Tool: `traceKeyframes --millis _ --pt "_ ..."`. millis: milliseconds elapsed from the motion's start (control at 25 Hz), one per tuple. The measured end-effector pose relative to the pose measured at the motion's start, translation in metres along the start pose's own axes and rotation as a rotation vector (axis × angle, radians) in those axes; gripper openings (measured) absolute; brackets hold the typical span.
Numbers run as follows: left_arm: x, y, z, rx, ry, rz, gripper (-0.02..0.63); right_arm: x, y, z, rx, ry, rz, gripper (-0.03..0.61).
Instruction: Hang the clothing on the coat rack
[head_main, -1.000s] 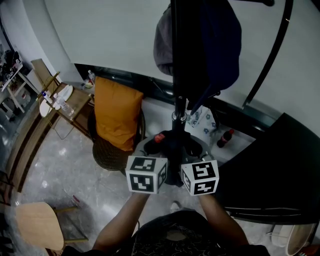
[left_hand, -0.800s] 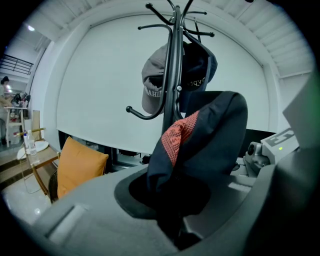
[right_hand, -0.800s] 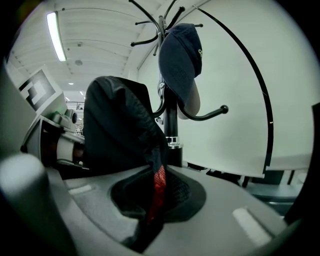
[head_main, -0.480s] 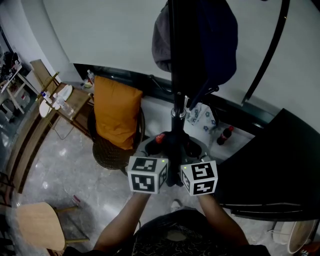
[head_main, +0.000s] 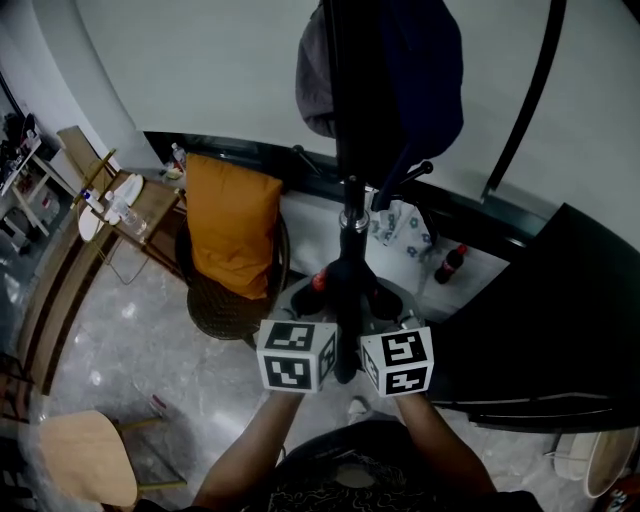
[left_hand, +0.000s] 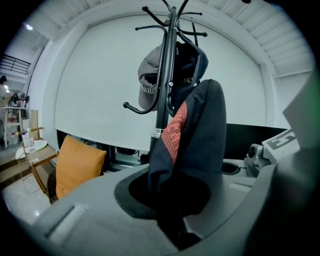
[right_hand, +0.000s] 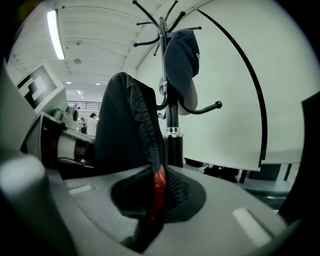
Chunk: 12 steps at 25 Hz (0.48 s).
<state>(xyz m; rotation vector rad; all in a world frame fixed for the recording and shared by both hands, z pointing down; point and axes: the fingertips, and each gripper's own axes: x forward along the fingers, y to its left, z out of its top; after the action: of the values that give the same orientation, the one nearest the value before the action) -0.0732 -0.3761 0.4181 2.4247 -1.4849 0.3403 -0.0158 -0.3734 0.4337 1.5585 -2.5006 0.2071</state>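
The left gripper (left_hand: 172, 225) and the right gripper (right_hand: 150, 225) each have their fingers squeezed shut on the dark clothing (left_hand: 200, 135), which sticks up from them in a tall bunch. The coat rack (left_hand: 162, 90) stands straight ahead of the fingers with its pole going up and down. A grey cap (left_hand: 147, 82) and a blue cap (right_hand: 180, 60) hang on it. The grippers are side by side and look equally near, so I think the clothing must go up and forward to a bare hook (left_hand: 134, 107).
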Motion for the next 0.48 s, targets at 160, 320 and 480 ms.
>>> traceKeyframes --millis 160,320,480 --pt "-0.004 -0.003 -0.004 0.008 0.001 0.006 0.038 -0.008 0.002 -0.004 0.005 -0.001 -0.007 0.026" --pt "-0.010 -0.005 -0.006 0.015 0.000 0.010 0.038 -0.013 0.007 -0.006 0.017 0.005 -0.012 0.026" --pt "-0.013 -0.010 -0.009 0.021 0.009 0.006 0.038 -0.020 0.010 -0.008 0.013 0.011 -0.012 0.026"
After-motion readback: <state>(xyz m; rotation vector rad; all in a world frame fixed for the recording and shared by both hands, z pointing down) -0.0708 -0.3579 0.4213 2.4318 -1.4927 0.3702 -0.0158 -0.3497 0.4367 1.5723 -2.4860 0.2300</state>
